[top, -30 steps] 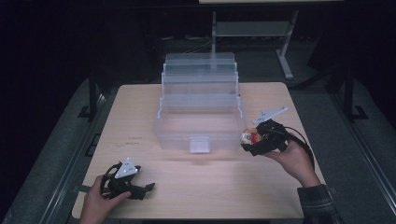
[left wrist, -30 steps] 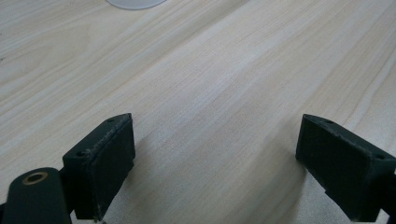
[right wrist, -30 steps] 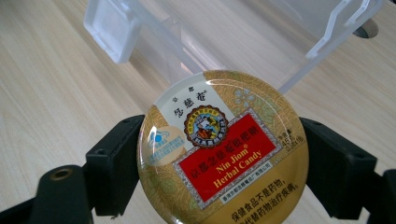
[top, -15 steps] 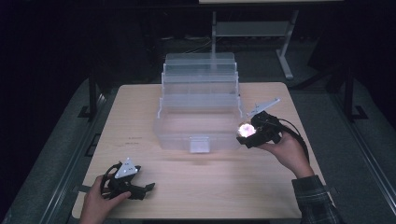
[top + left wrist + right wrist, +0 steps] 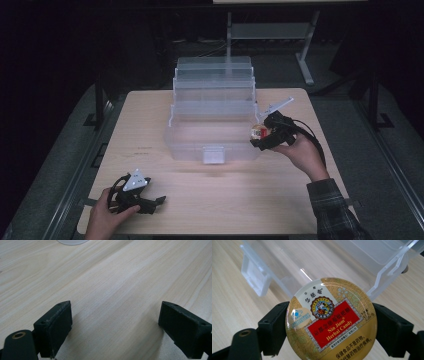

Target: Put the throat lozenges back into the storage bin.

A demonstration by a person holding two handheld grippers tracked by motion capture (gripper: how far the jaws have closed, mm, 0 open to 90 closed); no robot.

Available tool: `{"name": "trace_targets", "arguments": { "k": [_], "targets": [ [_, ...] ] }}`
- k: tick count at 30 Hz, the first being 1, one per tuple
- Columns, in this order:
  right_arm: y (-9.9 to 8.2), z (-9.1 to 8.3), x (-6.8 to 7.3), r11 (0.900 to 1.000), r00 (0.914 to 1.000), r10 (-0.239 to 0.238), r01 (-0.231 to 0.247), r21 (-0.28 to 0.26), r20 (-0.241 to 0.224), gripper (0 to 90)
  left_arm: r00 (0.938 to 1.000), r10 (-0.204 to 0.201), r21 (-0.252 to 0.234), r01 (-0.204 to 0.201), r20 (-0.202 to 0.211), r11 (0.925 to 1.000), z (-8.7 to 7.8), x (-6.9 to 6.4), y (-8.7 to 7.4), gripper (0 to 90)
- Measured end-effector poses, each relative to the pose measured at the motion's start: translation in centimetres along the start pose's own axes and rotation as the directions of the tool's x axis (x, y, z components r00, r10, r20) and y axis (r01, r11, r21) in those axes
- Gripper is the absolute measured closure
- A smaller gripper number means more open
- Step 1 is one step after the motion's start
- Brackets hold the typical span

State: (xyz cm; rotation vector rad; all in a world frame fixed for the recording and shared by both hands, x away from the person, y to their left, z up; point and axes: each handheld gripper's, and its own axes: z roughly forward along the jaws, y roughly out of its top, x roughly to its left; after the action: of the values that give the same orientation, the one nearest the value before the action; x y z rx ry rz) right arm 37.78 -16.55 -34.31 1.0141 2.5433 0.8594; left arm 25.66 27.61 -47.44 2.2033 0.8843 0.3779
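Observation:
A round gold candy tin [image 5: 330,320] with a red label sits clamped between the two black jaws of my right gripper [image 5: 329,325]. In the high view that tin [image 5: 258,132] is held by the right gripper [image 5: 261,136] at the right front corner of a clear plastic tiered box [image 5: 212,117], just above its rim. The box's front latch [image 5: 213,155] faces the person. My left gripper [image 5: 156,202] rests low over the wooden table [image 5: 225,195] at the front left, jaws wide apart with nothing between them [image 5: 115,332].
The box's upper trays [image 5: 214,80] step back toward the far table edge. A metal stand [image 5: 270,30] rises behind the table. Dark floor surrounds the table on all sides.
My right gripper has carried the tin leftward and slightly up, from beside the box to its right front corner. The left gripper has stayed in place.

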Motion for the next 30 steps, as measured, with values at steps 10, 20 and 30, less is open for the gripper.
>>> {"name": "trace_targets", "arguments": {
  "k": [10, 20, 30],
  "targets": [
    [1.5, 1.1, -0.4, 0.9999, 1.0000, 0.005, -0.005, 0.012, 0.005, 19.6, 1.0000, 0.000, 0.000, 0.000, 0.000, 1.0000, 0.0, 0.0, 0.0, 10.9],
    [2.5, 2.5, -0.6, 0.9996, 0.9999, 0.010, -0.010, 0.027, 0.005, 19.6, 1.0000, 0.000, 0.000, 0.000, 0.000, 1.0000, 0.0, 0.0, 0.0, 10.9],
    [2.9, 3.6, -0.7, 0.9989, 0.9999, 0.015, -0.015, 0.044, 0.000, 19.6, 1.0000, 0.000, 0.000, 0.000, 0.000, 1.0000, 0.0, 0.0, 0.0, 10.9]
  ]
}}
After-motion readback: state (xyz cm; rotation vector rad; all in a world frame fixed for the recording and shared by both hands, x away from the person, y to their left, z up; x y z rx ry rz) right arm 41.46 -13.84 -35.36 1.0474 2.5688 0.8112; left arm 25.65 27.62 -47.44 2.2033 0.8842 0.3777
